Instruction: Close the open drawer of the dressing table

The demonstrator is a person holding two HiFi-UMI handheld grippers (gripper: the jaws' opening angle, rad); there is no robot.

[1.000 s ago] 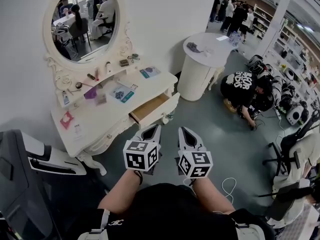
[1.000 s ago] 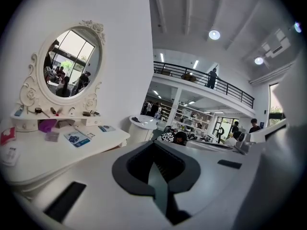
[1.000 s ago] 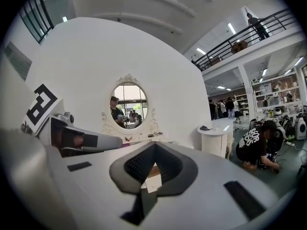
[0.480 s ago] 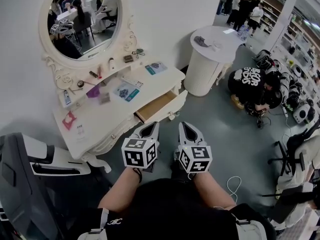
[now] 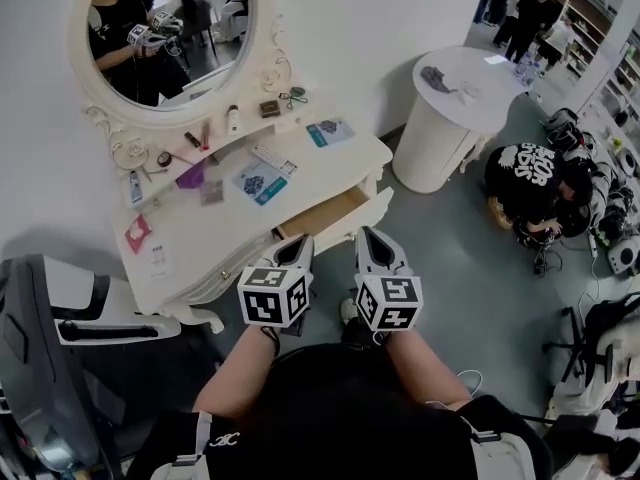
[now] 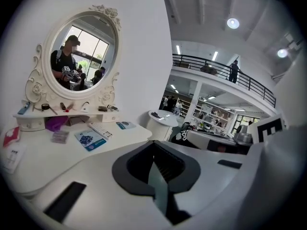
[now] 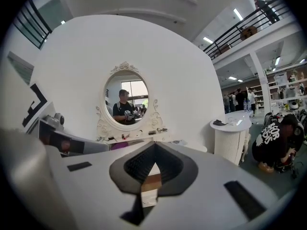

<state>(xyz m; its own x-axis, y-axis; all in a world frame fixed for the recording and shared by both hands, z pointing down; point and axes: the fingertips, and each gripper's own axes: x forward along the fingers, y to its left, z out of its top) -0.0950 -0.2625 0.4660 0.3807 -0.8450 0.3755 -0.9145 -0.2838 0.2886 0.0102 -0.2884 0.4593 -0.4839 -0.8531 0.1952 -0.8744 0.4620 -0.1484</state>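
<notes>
The white dressing table (image 5: 200,243) with its oval mirror (image 5: 165,28) stands against the wall. Its right-hand drawer (image 5: 322,214) is pulled out and shows a bare wooden inside. My left gripper (image 5: 302,241) is shut and empty, its tip just in front of the drawer's near left corner. My right gripper (image 5: 367,234) is also shut and empty, level with the drawer's white front, slightly right of it. In the left gripper view the gripper (image 6: 153,145) points past the tabletop (image 6: 43,152). In the right gripper view the drawer's wood (image 7: 151,181) shows behind the closed gripper (image 7: 153,147).
Booklets (image 5: 260,180), a purple pouch (image 5: 192,176) and small cosmetics lie on the tabletop. A grey chair (image 5: 60,338) stands at the left. A round white table (image 5: 460,93) and a crouching person in a black shirt (image 5: 535,173) are to the right.
Both grippers have moved forward toward the dressing table, side by side and still shut. The open drawer now lies right ahead of their tips.
</notes>
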